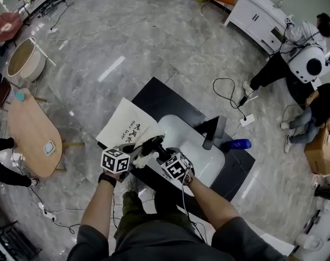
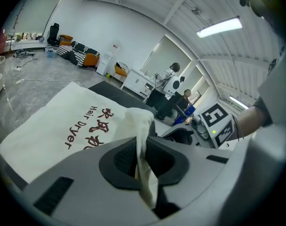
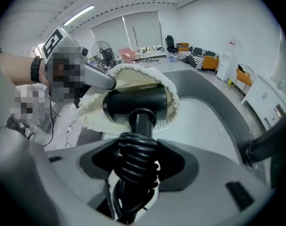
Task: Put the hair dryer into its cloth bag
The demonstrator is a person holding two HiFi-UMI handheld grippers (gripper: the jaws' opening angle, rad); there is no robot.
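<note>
The cream cloth bag (image 1: 125, 126), printed "Hair Dryer", lies on the black table (image 1: 170, 103) with its mouth lifted toward me. My left gripper (image 2: 143, 163) is shut on a fold of the bag's rim (image 2: 139, 126). My right gripper (image 3: 137, 160) is shut on the black hair dryer's handle, where the coiled cord (image 3: 134, 166) wraps it. The dryer's head (image 3: 135, 103) sits in the bag's open mouth (image 3: 168, 92), with the rim of cloth ringing it. In the head view the two grippers (image 1: 133, 157) (image 1: 163, 156) meet over the table's near edge, and the dryer (image 1: 153, 144) shows between them.
A white curved shell (image 1: 211, 154) lies on the table beside the bag, with a black stand (image 1: 213, 132) and a blue bottle (image 1: 236, 144) behind it. A wooden table (image 1: 31, 135) stands at the left. People (image 1: 306, 58) and floor cables (image 1: 232, 91) are at the right.
</note>
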